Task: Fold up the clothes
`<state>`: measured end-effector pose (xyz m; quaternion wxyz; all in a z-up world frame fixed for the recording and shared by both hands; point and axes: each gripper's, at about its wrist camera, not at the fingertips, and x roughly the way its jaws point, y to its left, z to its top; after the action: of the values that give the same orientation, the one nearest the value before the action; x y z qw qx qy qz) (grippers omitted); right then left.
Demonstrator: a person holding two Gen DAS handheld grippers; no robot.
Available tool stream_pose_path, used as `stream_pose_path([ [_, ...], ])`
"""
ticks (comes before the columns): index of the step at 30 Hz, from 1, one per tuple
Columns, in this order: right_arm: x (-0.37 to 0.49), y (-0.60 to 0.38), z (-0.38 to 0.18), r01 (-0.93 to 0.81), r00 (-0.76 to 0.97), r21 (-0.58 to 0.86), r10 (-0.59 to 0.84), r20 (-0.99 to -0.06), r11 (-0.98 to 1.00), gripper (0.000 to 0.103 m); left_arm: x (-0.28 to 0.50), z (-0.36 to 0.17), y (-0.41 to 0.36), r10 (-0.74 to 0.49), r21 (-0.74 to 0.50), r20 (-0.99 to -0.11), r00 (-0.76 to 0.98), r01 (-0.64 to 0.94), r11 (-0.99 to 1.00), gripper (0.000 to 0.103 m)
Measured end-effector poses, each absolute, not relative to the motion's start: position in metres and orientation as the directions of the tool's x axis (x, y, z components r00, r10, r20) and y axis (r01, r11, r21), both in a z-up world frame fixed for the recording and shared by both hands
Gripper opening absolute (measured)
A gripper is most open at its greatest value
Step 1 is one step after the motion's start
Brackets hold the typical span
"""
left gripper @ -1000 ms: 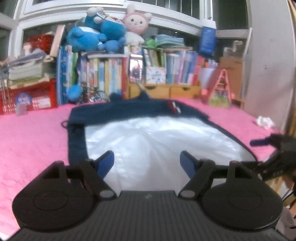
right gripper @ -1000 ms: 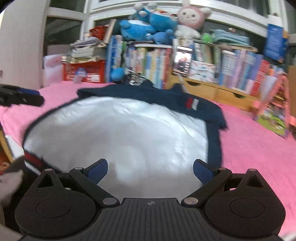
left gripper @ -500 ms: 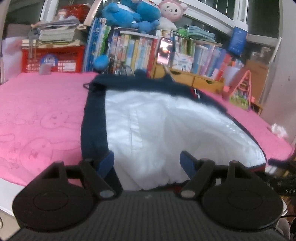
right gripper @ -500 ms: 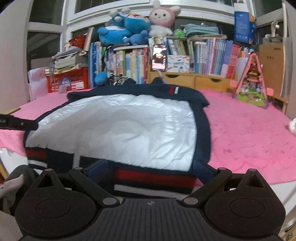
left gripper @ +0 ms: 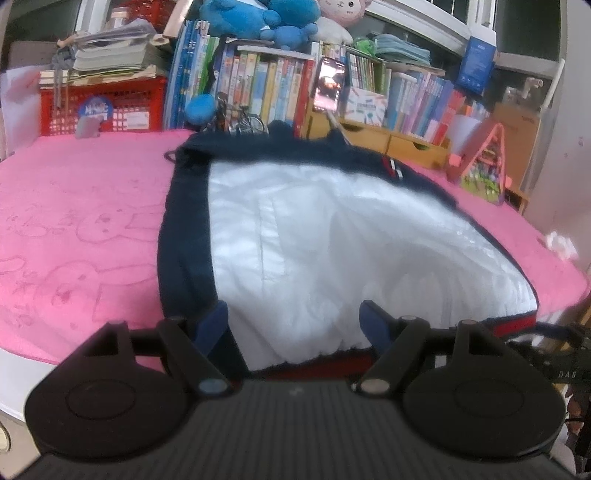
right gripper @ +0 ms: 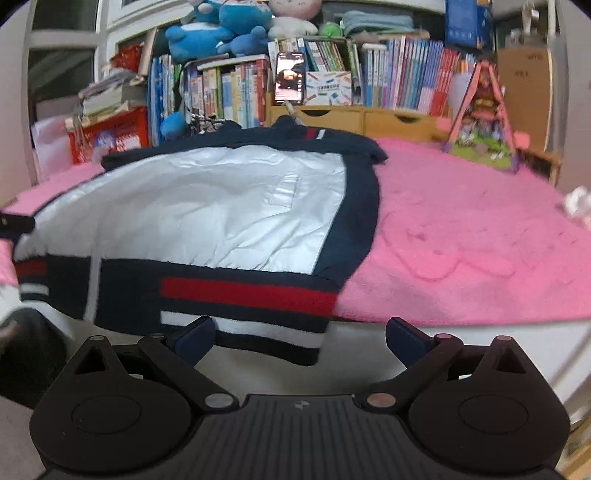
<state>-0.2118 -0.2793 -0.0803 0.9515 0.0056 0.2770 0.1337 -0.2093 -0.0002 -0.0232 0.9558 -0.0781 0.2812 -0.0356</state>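
One jacket (right gripper: 207,210) lies on one pink blanket (right gripper: 461,258). Two grippers are in view – the left gripper (left gripper: 295,325) and the right gripper (right gripper: 299,336) – each with two blue fingertips. At 12 o'clock stands one phone (right gripper: 290,77). Above it sit three plush toys: two blue toys (right gripper: 207,35) and one pale bunny (right gripper: 291,14). At 10 o'clock there is one red crate (left gripper: 107,107). At 2 o'clock there is one pink triangular toy (right gripper: 484,114). The books on the shelf are too many to count exactly.
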Motion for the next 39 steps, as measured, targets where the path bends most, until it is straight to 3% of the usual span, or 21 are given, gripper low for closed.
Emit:
stream_pose_path([
  [2, -0.207, -0.278, -0.081, -0.287, 0.792, 0.129, 0.311, -0.525, 0.949, 0.098, -0.209, -0.023, -0.001, -0.11, -0.167, -0.533, 0.839, 0.023, 0.986, 0.078],
  [5, -0.198, -0.278, -0.075, -0.343, 0.738, 0.22, 0.407, -0.538, 0.913, 0.081, -0.209, -0.023, -0.001, -0.108, -0.168, -0.531, 0.84, 0.021, 0.986, 0.078],
  [7, -0.197, -0.278, -0.066, -0.344, 0.715, 0.262, 0.432, -0.549, 0.902, 0.074, -0.208, -0.023, 0.001, -0.109, -0.179, -0.528, 0.842, 0.014, 0.984, 0.078],
  [11, -0.203, -0.285, -0.045, -0.342, 0.699, 0.318, 0.466, -0.542, 0.884, 0.049, -0.208, -0.021, 0.002, -0.108, -0.188, -0.52, 0.847, 0.01, 0.982, 0.078],
  [17, -0.188, -0.286, -0.033, -0.348, 0.674, 0.364, 0.501, -0.544, 0.864, 0.043, -0.206, -0.018, 0.003, -0.121, -0.188, -0.51, 0.851, 0.027, 0.982, 0.078],
  [21, -0.165, -0.274, -0.014, -0.319, 0.642, 0.391, 0.5, -0.581, 0.863, 0.023, -0.197, 0.005, 0.004, -0.138, -0.139, -0.468, 0.873, 0.082, 0.987, 0.078],
  [29, -0.089, -0.235, 0.057, -0.359, 0.634, 0.512, 0.606, -0.48, 0.781, 0.017, -0.182, 0.041, 0.006, -0.217, -0.127, -0.364, 0.906, 0.183, 0.975, 0.081],
  [34, -0.007, -0.214, 0.073, -0.27, 0.63, 0.61, 0.616, -0.473, 0.745, 0.017, -0.186, 0.039, 0.012, -0.189, -0.028, -0.391, 0.901, 0.194, 0.981, 0.086],
  [39, 0.074, -0.204, 0.048, -0.073, 0.589, 0.721, 0.613, -0.526, 0.689, 0.017, -0.198, 0.026, 0.025, -0.153, 0.081, -0.453, 0.878, 0.212, 0.974, 0.086],
])
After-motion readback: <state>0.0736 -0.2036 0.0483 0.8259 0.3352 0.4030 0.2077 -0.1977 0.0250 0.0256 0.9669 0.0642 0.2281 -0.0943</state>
